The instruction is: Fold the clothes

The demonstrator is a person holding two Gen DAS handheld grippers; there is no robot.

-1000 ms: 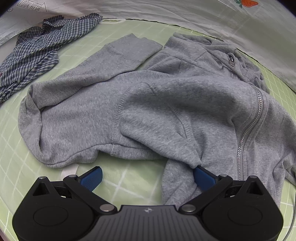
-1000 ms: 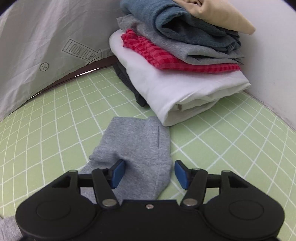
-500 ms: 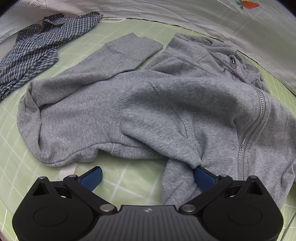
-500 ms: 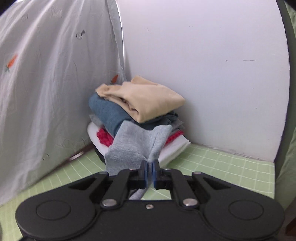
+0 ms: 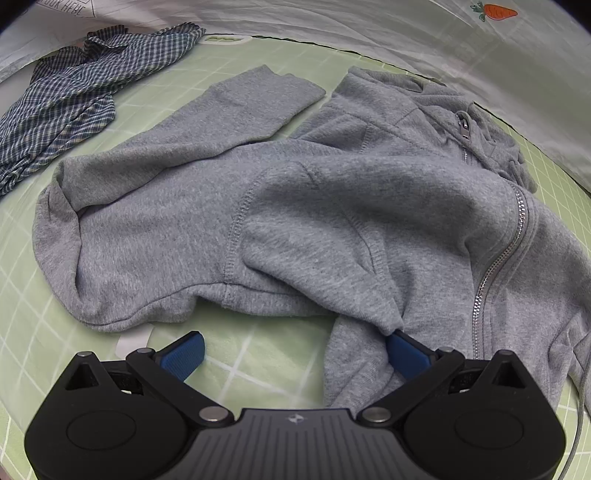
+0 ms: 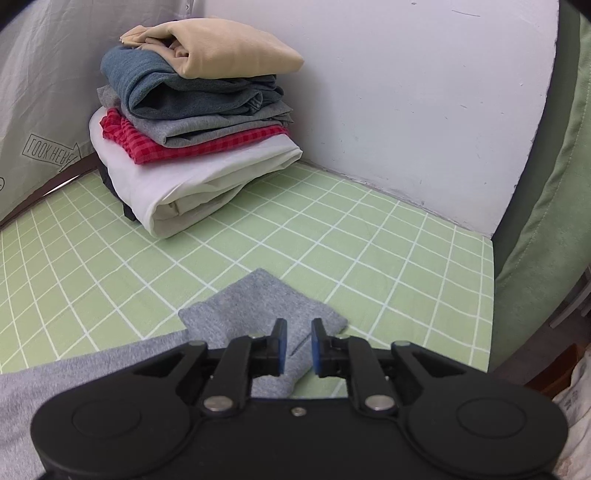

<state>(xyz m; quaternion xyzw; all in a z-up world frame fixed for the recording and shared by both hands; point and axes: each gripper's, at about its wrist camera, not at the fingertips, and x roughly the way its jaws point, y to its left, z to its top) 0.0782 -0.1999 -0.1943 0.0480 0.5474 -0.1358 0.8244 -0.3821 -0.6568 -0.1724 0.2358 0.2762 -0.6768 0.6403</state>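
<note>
- A white wall (image 6: 388, 103) closes the far side in the right wrist view; a pale grey-white fabric sheet (image 6: 44, 74) hangs at its left, printed with a boxed arrow label, and in the left wrist view the sheet carries a small carrot print (image 5: 495, 11).
- A green padded cushion (image 6: 535, 221) stands upright along the right edge of the bed surface.
- The surface is a light green sheet with a white grid (image 6: 332, 229), lying flat and mostly smooth.
- The grey zip hoodie (image 5: 295, 206) sprawls across the middle of that sheet, rumpled, zipper running down its right part, one sleeve bent back towards the top.
- A stack of folded clothes (image 6: 199, 122) sits in the corner against the wall: beige on top, then blue, grey, red check, white, something dark at the bottom.
- A blue checked shirt (image 5: 74, 92) lies crumpled at the far left, apart from the hoodie.
- The hoodie's other sleeve cuff (image 6: 262, 317) lies flat on the grid, well short of the stack.
- The left gripper (image 5: 295, 350) has its fingers spread wide; the right-hand pad touches a hoodie fold, nothing clamped.
- The right gripper (image 6: 296, 347) has a narrow gap, jaws opening, above the cuff without pressing it.
</note>
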